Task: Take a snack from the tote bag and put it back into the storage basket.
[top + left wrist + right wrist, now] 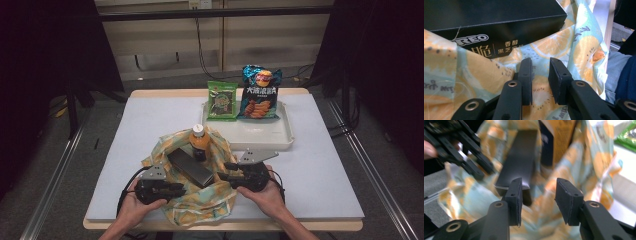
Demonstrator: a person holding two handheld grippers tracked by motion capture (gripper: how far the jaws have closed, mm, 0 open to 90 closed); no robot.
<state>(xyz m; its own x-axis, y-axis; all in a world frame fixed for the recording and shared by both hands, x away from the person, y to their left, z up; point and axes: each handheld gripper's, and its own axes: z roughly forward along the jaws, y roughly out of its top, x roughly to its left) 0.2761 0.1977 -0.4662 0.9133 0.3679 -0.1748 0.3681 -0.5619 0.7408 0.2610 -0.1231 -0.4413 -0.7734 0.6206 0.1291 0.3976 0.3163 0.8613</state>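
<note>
While both grippers sat at the cloth bag's mouth near the tabletop's [150, 120] front edge, the main risk was the soft bag [200, 200] sagging or sliding if either side got tugged unevenly, which I judged could tip the upright bottle [199, 142] onto the box. The tabletop was flat, matte, pale grey-white. The tray [255, 137] toward the back edge was white, rigid, with rounded corners, and held a crinkly blue chip packet [260, 94] and a green snack packet [222, 101]. The bag was thin floppy fabric with an orange-slice print, rumpled, open at the top. The black box [189, 167] inside it was hard-edged, smooth card with a slight sheen, lying tilted. The bottle was an orange plastic cylinder with a white cap. The left gripper [540, 75] had its jaws parted with fabric behind the gap, grasping nothing. The right gripper [539, 197] was released too, its jaws wide apart and aimed at the box end
</note>
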